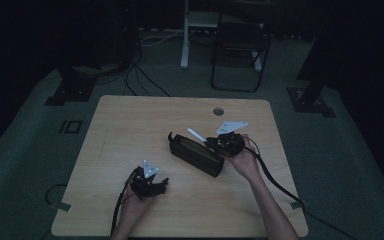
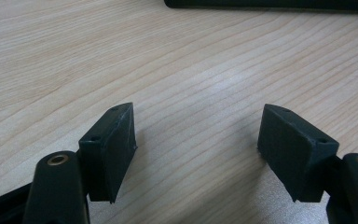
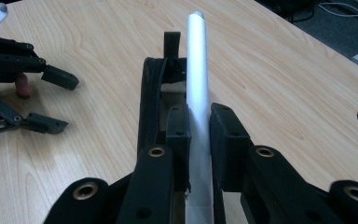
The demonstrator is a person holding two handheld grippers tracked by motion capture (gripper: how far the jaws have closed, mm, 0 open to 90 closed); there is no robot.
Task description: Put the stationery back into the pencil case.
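Two grippers: we work one in each hand over a wooden table (image 1: 130,125).
Left gripper (image 1: 150,186): lower left of centre in the high view, we hold it low over bare wood with its jaws released and nothing between them; the left gripper view looks past its pads (image 2: 109,151) at plain grain.
Black case (image 1: 196,154): middle of the high view, a long dark pouch lying at a slant with its top open; in the right gripper view it runs away from us just left of the jaws.
White pen (image 3: 198,84): a slim white stick clenched between the jaws of the right gripper, its far end pointing over the open mouth of the case.
Right gripper (image 1: 214,141): right of centre in the high view, at the near end of the case, clamped on the pen.
Risk, as we judge it: the pen sits beside the opening rather than plainly in it, so it could catch the soft rim and push the case along the wood, since our left gripper steadies nothing.
Second risk: letting go too soon could send the pen rolling across the table.
Surface: pale wood grain with a round cable hole (image 1: 218,111) in the upper right.
Room: dim, with grey carpet, a dark chair (image 1: 240,45) and loose cables beyond the far edge.
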